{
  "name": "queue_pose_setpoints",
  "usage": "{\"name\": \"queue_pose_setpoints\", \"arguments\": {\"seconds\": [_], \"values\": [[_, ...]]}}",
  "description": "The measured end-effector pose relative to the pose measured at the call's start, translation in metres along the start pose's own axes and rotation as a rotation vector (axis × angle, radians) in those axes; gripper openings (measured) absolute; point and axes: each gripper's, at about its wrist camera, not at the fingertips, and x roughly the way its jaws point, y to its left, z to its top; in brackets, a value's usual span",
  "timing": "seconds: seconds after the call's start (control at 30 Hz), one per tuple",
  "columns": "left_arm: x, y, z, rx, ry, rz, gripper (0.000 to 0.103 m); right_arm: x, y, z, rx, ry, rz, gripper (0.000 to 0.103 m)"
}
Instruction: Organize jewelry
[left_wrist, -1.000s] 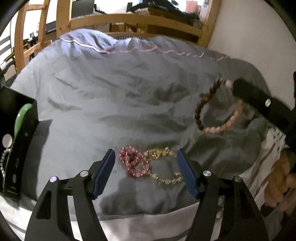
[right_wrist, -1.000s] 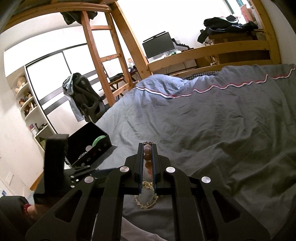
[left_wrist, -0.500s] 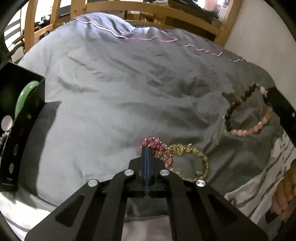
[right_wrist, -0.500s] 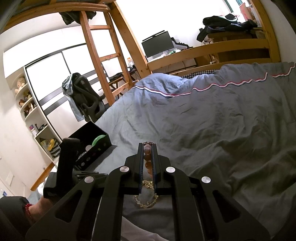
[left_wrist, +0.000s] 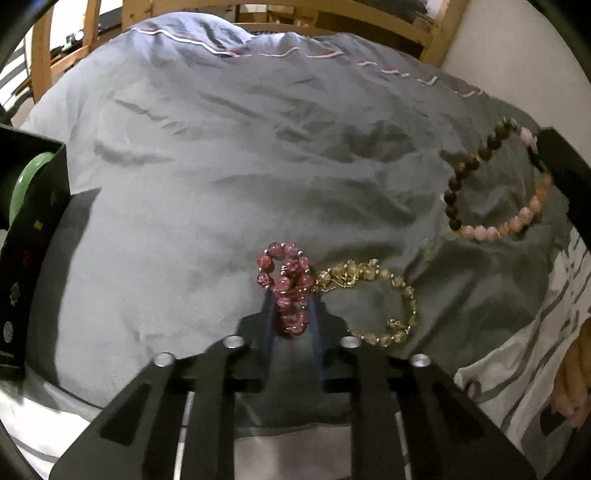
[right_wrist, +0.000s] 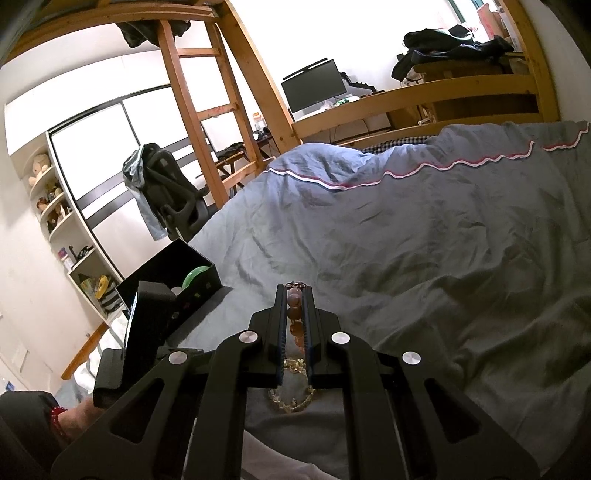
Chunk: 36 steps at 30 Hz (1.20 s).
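On the grey duvet (left_wrist: 207, 192) of the bed, the sorting looks about midway. Left gripper (left_wrist: 291, 317) has its fingers (left_wrist: 269, 314) drawn in around the pink bead bracelet (left_wrist: 286, 284), which bunches up between them with its upper loop sticking out past the tips; whether it is lifted clear of the cover cannot be told. Touching it on the right lies the gold bead bracelet (left_wrist: 384, 295), flat on the duvet and ungripped. Further right, the brown and peach bracelet (left_wrist: 491, 184) hangs as an open loop from the right gripper (right_wrist: 294, 317), whose fingers (right_wrist: 280, 325) are pressed shut on a run of its beads, as the right wrist view shows plainly.

Over at the left edge stands the black box (right_wrist: 173, 269), open, with a green bangle (right_wrist: 197, 275) already inside and a few pale round things beside it, too small to name. So at least one piece is judged stored, two bracelets are in hand but well apart from the box, and one remains on the bed.

What is left, by this reading: carry both held bracelets across to the box, release them, then come back for the gold one. Since pink and gold touch, lifting one may drag the other along
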Motion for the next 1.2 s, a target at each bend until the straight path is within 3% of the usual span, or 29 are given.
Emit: {"name": "queue_pose_setpoints", "arguments": {"seconds": [0.17,0.53,1.2], "values": [[-0.019,0.009,0.007,-0.051,-0.072,-0.012,0.007,-0.001,0.001,0.0,-0.004,0.0,-0.001,0.009],[-0.066,0.007,0.013,-0.062,-0.182,-0.04,0.007,-0.017,0.011,0.004,-0.023,-0.013,0.006,0.009],[-0.136,0.019,0.009,-0.045,-0.267,-0.011,0.007,-0.036,0.052,0.013,-0.063,0.017,0.028,0.009]]}}
